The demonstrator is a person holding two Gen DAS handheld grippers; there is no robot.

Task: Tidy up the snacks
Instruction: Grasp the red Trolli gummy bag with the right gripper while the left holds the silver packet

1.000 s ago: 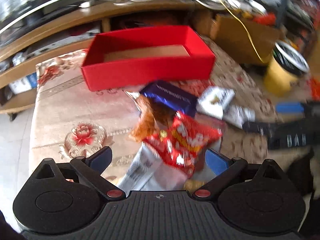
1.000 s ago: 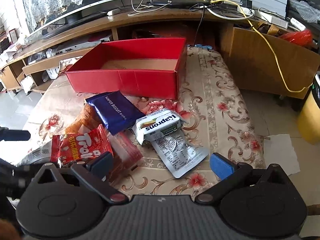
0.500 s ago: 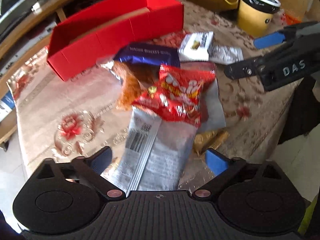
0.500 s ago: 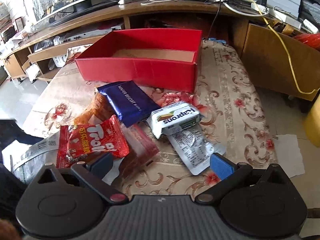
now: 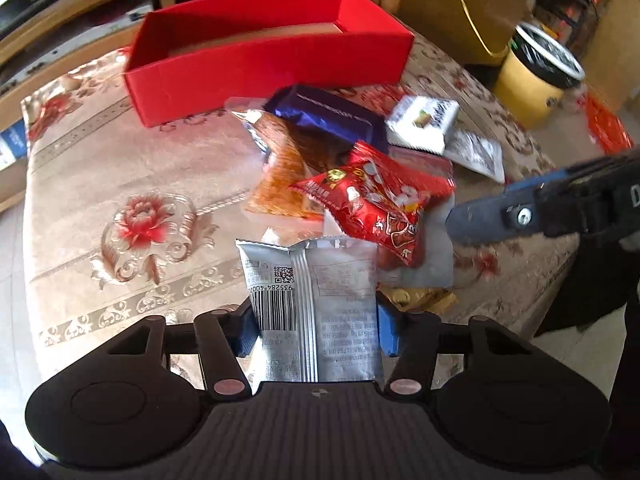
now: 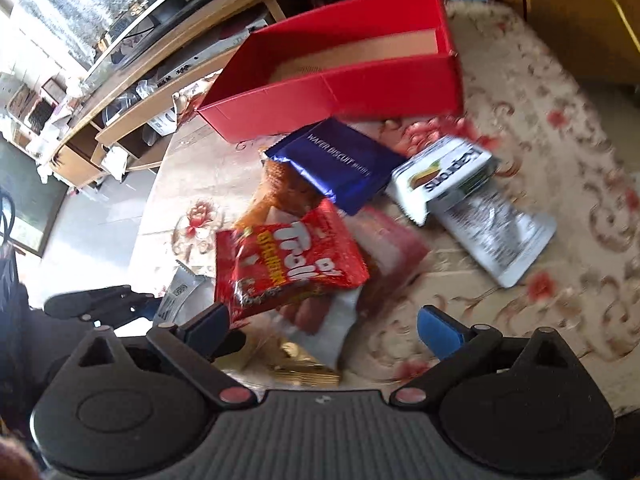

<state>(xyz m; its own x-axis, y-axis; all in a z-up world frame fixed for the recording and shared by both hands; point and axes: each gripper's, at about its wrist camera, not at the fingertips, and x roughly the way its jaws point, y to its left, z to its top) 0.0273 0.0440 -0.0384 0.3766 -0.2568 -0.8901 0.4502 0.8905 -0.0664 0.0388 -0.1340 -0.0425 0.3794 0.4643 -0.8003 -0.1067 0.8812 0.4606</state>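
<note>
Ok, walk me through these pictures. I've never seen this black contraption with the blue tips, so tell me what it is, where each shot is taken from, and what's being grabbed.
No robot here: a person holds one hand-held pair of tongs in each hand, and each pair carries a wide-angle camera looking along its two blue-tipped fingers. So one picture looks out from the left tongs, the other from the right tongs.

On the flowered tablecloth lies a pile of snacks: a dark blue wafer biscuit pack, a red gummy bag, a white packet and others. Behind them stands an open red box; what shows of its floor is bare.

The left tongs have just been closing, and their pads now sit against the sides of a silver packet. The right tongs are open and hold nothing.
</note>
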